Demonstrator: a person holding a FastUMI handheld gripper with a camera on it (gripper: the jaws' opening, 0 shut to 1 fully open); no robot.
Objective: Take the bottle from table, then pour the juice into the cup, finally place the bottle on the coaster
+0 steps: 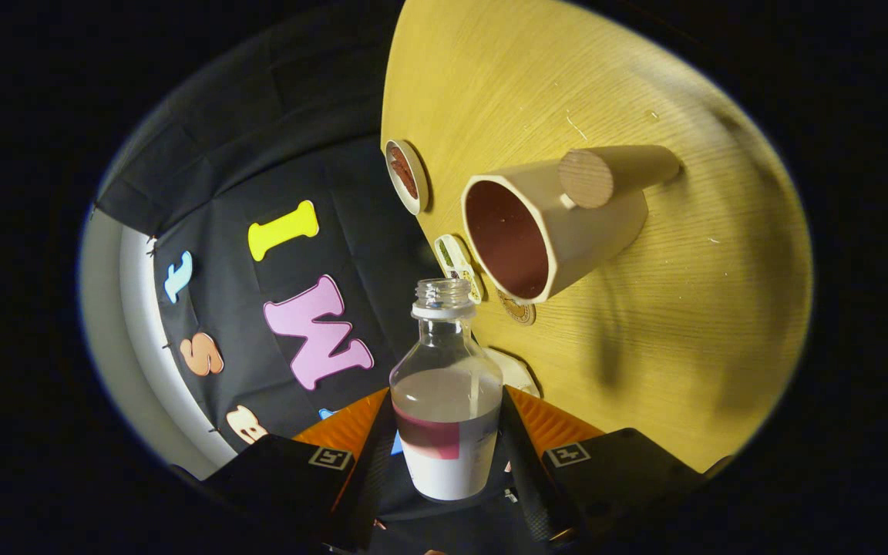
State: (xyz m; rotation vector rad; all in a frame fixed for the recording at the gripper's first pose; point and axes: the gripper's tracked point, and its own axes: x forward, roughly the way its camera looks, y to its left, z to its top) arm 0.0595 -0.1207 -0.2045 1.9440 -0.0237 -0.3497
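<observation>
**A:** What are we holding, and how?

**B:** Our gripper (pixel 448 447) is pinching the bottle (pixel 447 389): one finger presses each side of its lower body. The bottle has no cap, and pale juice fills roughly its lower half. Its long axis runs straight ahead along the fingers, mouth pointing to twelve o'clock.

**A:** Where is the cup from there?

**B:** The cup (pixel 548 227) lies just beyond the bottle's mouth, at about one o'clock. It stands on the wooden table (pixel 683 308), and the whole scene is rolled sideways in our view, so the cup's open mouth faces back toward the bottle. Its thick round handle sticks out on the far side.

**A:** And the coaster?

**B:** The coaster (pixel 405 176) is a small round disc farther along the table, at about eleven o'clock from the bottle's mouth, clear of the cup.

**A:** So what matters next?

**B:** We judge the mouth must shift toward one o'clock, over the cup's opening, before pouring.
</observation>
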